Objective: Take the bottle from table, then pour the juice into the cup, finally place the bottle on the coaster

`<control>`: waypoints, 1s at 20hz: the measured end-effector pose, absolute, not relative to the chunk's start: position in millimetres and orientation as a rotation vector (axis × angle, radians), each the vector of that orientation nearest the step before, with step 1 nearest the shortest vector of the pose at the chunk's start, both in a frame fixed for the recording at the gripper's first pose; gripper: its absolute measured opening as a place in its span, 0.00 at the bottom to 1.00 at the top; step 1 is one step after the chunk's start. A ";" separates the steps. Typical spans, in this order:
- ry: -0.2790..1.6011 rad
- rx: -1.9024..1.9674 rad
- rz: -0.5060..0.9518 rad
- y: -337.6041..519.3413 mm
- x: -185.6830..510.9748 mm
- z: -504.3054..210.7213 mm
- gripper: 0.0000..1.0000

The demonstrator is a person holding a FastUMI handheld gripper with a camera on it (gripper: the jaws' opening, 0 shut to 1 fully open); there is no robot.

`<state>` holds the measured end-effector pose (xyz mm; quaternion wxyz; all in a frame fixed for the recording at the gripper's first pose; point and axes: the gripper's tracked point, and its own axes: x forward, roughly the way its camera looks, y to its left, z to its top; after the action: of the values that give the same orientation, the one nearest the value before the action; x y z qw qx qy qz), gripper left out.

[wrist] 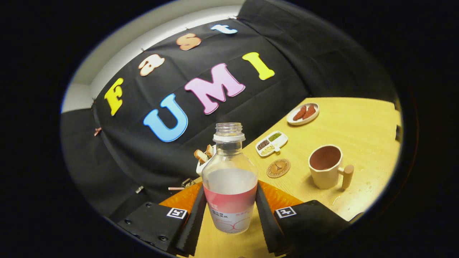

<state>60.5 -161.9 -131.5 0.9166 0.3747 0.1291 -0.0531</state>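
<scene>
Right, your gripper (230,215) has both fingers pressed on the uncapped bottle (230,179), clamped between them and tilted with the view; beyond them on the desk (362,118) sit the coaster (278,168) and, well apart, the cup (326,166).

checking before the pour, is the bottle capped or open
Open. The bottle, clamped between the gripper fingers, shows a bare threaded neck with no cap on it. Liquid fills it to about halfway.
</scene>
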 end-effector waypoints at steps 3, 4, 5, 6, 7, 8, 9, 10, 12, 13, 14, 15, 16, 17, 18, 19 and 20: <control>0.286 0.911 -0.119 -170.4 62.8 -144.2 0.74; 0.295 0.959 -0.116 -170.8 62.9 -149.0 0.74; 0.305 1.004 -0.112 -171.5 63.5 -153.9 0.74; 0.311 1.038 -0.111 -172.9 64.5 -157.9 0.74; 0.317 1.064 -0.113 -174.7 65.5 -160.9 0.74; 0.325 1.085 -0.118 -176.1 67.0 -165.9 0.74; 0.335 1.106 -0.118 -175.8 68.8 -169.5 0.74; 0.337 1.131 -0.120 -175.5 71.4 -171.9 0.74; 0.326 1.189 -0.132 -178.3 76.3 -172.4 0.74; 0.315 1.215 -0.148 -181.7 77.7 -173.2 0.74; 0.305 1.242 -0.163 -184.6 80.3 -174.1 0.74; 0.294 1.271 -0.173 -185.4 82.1 -174.9 0.74; 0.284 1.298 -0.179 -185.5 83.6 -175.2 0.74; 0.275 1.322 -0.186 -186.6 83.1 -175.6 0.74; 0.270 1.340 -0.192 -188.0 84.2 -177.8 0.74; 0.267 1.355 -0.198 -190.0 84.7 -178.5 0.74; 0.267 1.365 -0.203 -191.4 85.0 -181.5 0.74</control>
<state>85.0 -191.4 -181.5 0.7632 0.6275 0.1230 -0.0933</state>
